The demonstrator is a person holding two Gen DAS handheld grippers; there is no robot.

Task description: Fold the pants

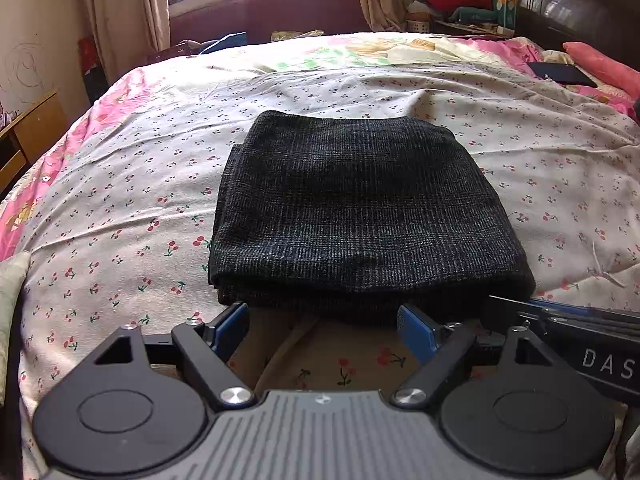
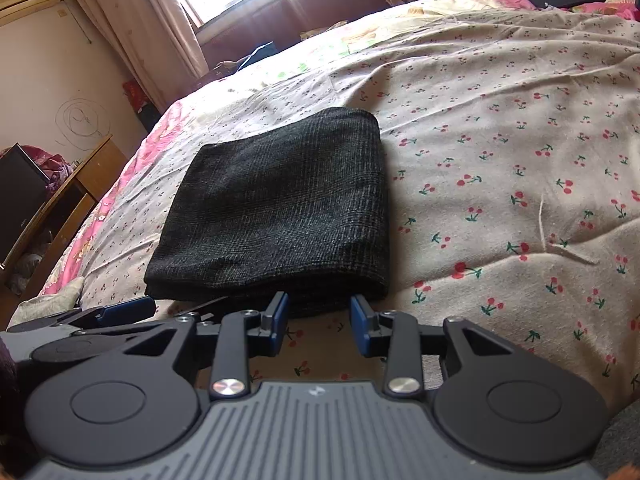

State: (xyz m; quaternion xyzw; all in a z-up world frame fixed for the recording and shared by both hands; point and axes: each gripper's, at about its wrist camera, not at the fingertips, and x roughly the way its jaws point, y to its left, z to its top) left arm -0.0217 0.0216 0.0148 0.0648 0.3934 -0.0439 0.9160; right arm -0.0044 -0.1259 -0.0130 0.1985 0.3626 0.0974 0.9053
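1. Cotton, cherry-printed: the sheet (image 1: 140, 184) covers the whole bed and gives me a broad, soft, flat place to fold on, which is why the work lies here and not near the clutter at the headboard.
2. The pants (image 1: 352, 208) sit mid-bed as a dark, compact rectangle, several layers thick, with the stacked fold facing me. I judge the folding done or nearly so; the edges line up well.
3. My left gripper (image 1: 324, 326) sits low at the near edge of the pants, jaws wide, one finger at each side of that edge and nothing pinched. I keep it wide so it clears the thick bundle.
4. My right gripper (image 2: 319, 322) rests at the near right corner, jaws narrower but parted, with only sheet between them. Both point downward at the fold, ready to straighten it or let go.
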